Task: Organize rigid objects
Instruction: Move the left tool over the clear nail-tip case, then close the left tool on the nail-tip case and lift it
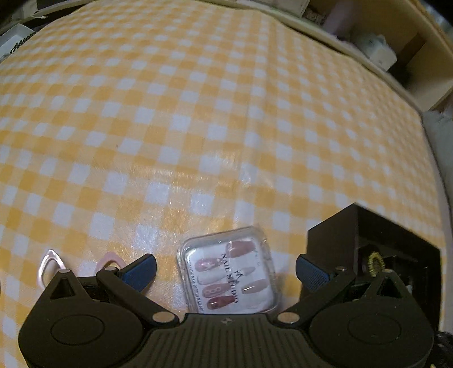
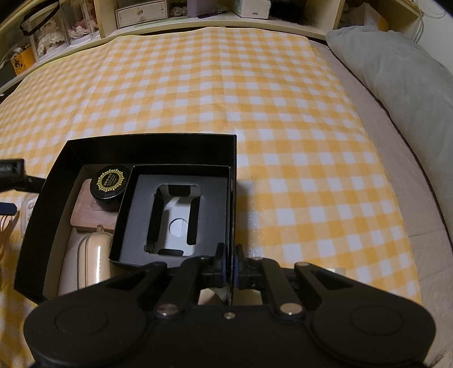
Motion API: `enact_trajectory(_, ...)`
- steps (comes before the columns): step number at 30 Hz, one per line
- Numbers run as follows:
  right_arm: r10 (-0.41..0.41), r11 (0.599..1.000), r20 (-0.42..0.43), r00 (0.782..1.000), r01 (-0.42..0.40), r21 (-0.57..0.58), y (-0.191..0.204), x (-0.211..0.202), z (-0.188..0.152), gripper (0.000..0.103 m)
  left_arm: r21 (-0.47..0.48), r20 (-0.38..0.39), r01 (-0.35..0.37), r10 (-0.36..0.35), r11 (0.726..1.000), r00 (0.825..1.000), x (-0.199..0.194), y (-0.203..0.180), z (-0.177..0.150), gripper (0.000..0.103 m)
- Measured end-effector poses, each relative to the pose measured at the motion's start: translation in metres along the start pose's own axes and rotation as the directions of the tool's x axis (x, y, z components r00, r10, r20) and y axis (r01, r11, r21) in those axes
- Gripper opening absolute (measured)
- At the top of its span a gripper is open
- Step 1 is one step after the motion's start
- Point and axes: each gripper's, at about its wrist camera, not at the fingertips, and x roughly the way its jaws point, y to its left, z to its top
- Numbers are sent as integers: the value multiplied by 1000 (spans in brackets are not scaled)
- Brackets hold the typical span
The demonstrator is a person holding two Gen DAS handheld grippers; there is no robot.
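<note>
A clear plastic case of press-on nails point(image 1: 226, 271) lies flat on the yellow checked cloth. My left gripper point(image 1: 225, 260) is open and straddles the case, its blue pads apart from the case on either side. Just right of it stands the open black box point(image 1: 354, 243). My right gripper point(image 2: 230, 250) is shut on the right wall of that black box point(image 2: 147, 141). Inside the box are a round black tin with a gold ring point(image 2: 110, 181), a wooden block point(image 2: 90, 212), a cream case point(image 2: 90, 263) and a smaller black box with a cut-out insert point(image 2: 172, 212).
Two small heart-shaped outlines, one clear point(image 1: 49, 266) and one pink point(image 1: 109, 259), lie left of the left gripper. Shelves with boxes point(image 2: 141, 12) run along the far edge. A grey pillow point(image 2: 396, 65) lies at the right. The checked cloth point(image 1: 198, 113) stretches ahead.
</note>
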Motion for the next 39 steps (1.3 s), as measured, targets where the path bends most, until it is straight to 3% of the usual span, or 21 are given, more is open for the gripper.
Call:
enact_trajectory(6,0,1000,0,1000,0,-1,0,0,0,8,140,29,-63,60,988,998,5,-13,-7,103)
enact_trajectory(12,0,1000,0,1000,0,0,1,0,0,8,173,48,-91,84,981,995,1,-3,-11,103)
enact_trajectory(20,-2,1000,0,1000,2,-1,3,-1,0,8,125,-38,-137,142,983,989,-11,31,-8,103)
enact_trajectory(24,-3,1000,0,1000,3,-2,2,0,-1,8,94,-35,-89,93,992,995,-12,36,-2,103)
enact_trajectory(29,-3,1000,1,1000,3,0,4,-1,0,8,251,12,-85,85,964,996,-5,18,-5,103)
enact_trajectory(32,-3,1000,1,1000,3,-1,4,-1,0,8,293,12,-92,93,952,996,3,15,-11,102)
enact_trajectory(35,-2,1000,1,1000,2,-1,3,1,-1,8,379,53,-137,127,915,991,5,10,-16,97)
enact_trajectory(39,-4,1000,1,1000,4,-2,3,1,-1,8,364,75,-132,112,922,991,7,2,-13,77)
